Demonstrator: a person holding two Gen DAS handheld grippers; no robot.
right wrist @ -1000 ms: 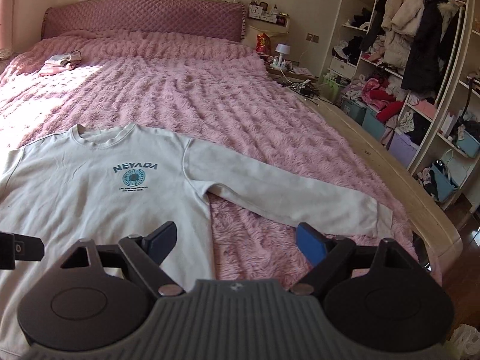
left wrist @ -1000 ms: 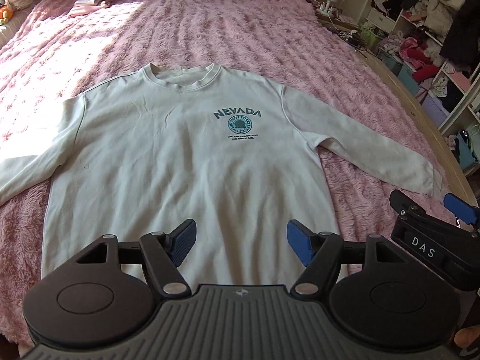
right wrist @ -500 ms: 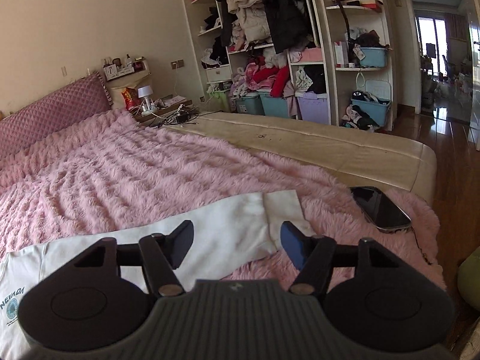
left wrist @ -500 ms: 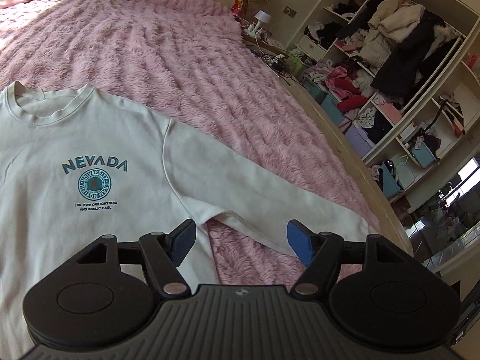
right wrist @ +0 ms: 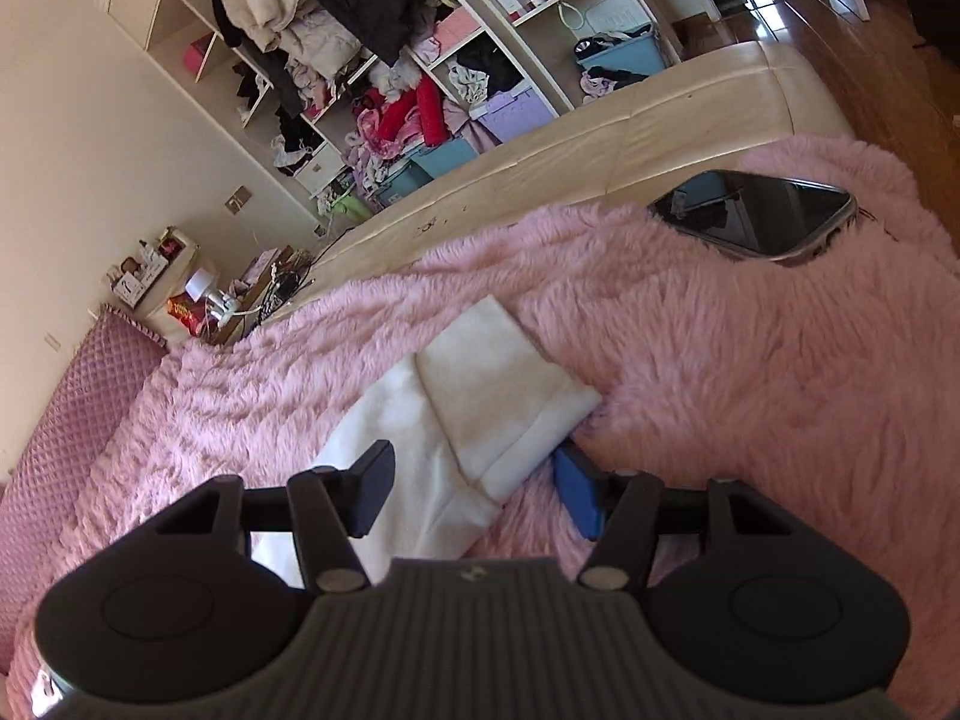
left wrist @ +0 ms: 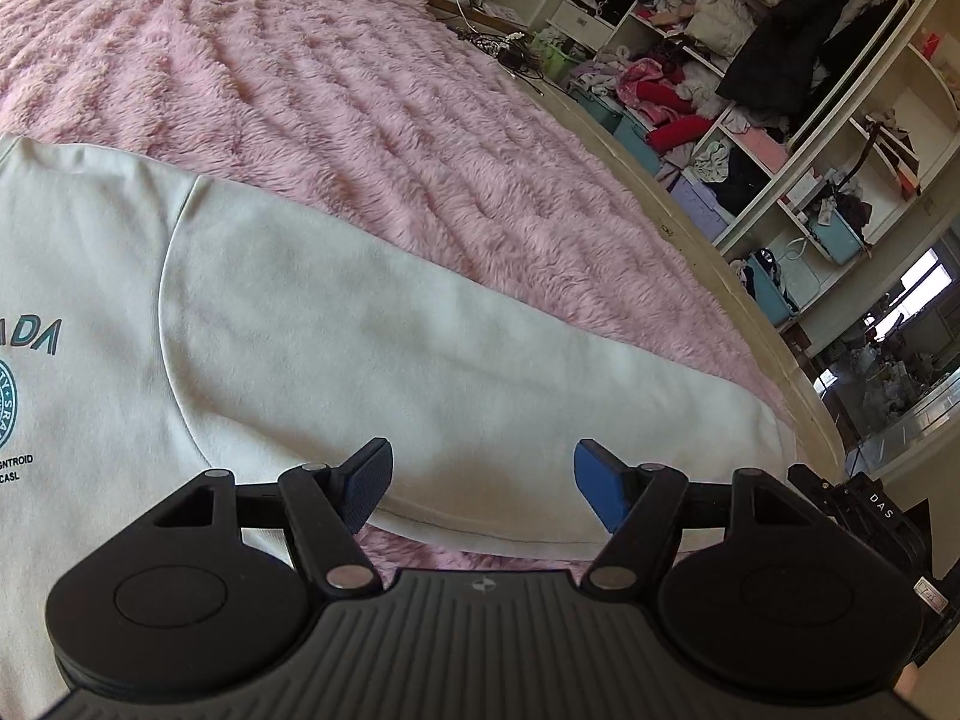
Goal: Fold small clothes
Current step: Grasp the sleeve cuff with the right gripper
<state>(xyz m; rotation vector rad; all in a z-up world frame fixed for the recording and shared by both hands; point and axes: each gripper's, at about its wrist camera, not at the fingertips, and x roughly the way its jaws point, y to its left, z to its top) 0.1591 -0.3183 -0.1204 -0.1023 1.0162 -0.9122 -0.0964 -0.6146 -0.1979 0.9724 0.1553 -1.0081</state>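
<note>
Left gripper (left wrist: 483, 483): jaws spread — over the sweatshirt (left wrist: 108, 324) sleeve (left wrist: 420, 360).
Right gripper (right wrist: 474, 489): released, straddling the sleeve's cuff (right wrist: 510, 396).
Phone (right wrist: 756, 213): beyond the cuff, on the blanket (right wrist: 750, 360).

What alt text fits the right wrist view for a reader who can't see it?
The open right gripper hovers over the cuff of a white sweatshirt sleeve lying on a fluffy pink blanket. A dark phone lies near the blanket's edge, with cluttered shelves behind.
</note>
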